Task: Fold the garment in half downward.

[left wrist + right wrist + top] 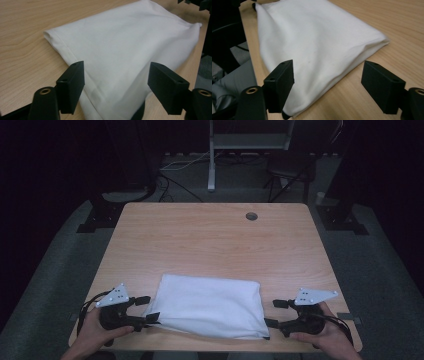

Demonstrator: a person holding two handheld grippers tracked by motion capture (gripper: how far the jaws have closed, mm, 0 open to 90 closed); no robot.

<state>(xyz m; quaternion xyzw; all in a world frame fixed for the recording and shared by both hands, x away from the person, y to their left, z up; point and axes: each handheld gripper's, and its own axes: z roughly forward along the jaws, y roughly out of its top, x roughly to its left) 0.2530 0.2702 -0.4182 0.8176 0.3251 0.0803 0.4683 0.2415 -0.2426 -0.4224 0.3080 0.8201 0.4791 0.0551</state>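
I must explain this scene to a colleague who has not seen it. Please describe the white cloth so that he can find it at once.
Look at the wooden table and go to its near edge. The white cloth lies there folded flat, between the left gripper and the right gripper. It is the one soft, white thing; both grippers are black and open.

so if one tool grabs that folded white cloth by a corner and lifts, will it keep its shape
Probably not. The folded white cloth lies soft and slightly rumpled in stacked layers, so lifted by one corner it would likely droop and unfold. It looks thin and light, so it should lift easily. Pushed across the smooth wooden table, it would more likely bunch up than slide as one piece.
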